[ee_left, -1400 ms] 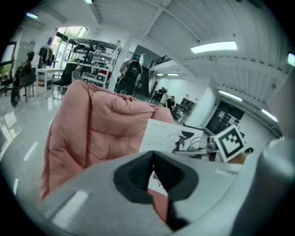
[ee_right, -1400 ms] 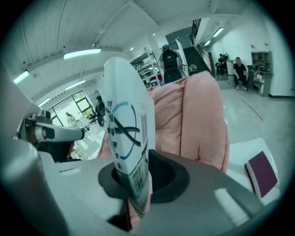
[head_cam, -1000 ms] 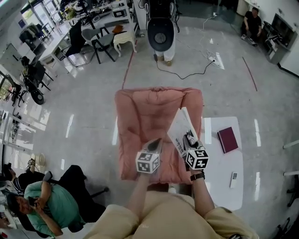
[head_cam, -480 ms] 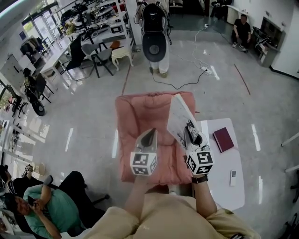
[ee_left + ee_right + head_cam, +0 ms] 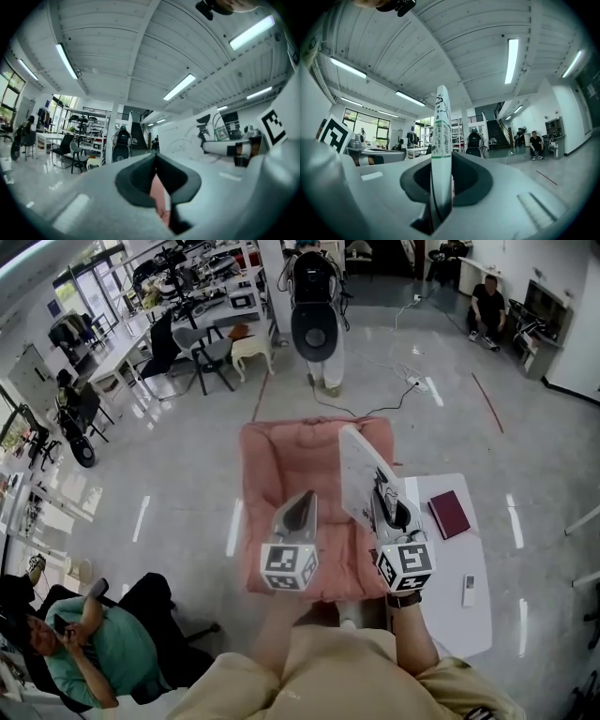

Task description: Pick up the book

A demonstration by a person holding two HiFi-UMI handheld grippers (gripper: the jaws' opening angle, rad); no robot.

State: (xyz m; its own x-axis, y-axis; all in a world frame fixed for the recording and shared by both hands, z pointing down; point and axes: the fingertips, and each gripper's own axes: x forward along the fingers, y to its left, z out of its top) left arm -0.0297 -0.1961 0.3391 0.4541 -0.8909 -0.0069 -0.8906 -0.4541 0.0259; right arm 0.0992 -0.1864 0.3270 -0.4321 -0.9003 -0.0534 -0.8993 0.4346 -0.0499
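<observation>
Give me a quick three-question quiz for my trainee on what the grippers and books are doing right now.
1. True or false: the right gripper is shut on the white book.
2. Multiple choice: the spare book lying on the white table is A) green B) maroon C) yellow.
3. What does the left gripper hold?
Key: 1 true; 2 B; 3 nothing, its jaws are together.
</observation>
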